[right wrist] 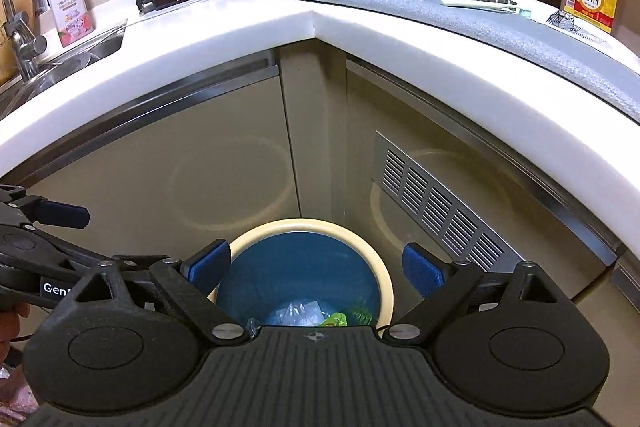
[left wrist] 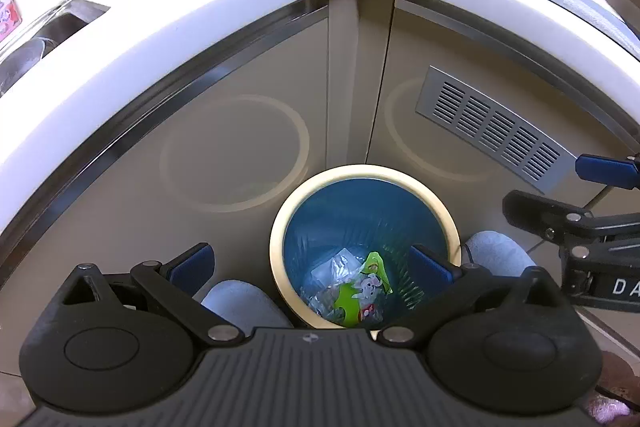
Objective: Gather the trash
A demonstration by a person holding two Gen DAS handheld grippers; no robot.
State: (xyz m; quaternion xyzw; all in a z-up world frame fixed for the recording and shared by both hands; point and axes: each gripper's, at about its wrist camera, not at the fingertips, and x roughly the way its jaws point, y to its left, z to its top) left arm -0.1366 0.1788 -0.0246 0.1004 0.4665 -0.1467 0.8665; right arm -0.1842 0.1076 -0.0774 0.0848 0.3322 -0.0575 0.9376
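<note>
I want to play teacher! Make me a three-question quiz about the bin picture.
1. True or false: both tongs are open and hold nothing.
2. Where does the trash bin stand? A) on the counter B) on the floor in the cabinet corner C) in the sink
3. Fill in: the brightest wrapper in the bin is ____.

Key:
1. True: left tongs, right tongs.
2. B
3. Green

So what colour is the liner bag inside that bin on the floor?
Blue, inside a cream-rimmed bin; the liner bag shows best in the left wrist view.
</note>
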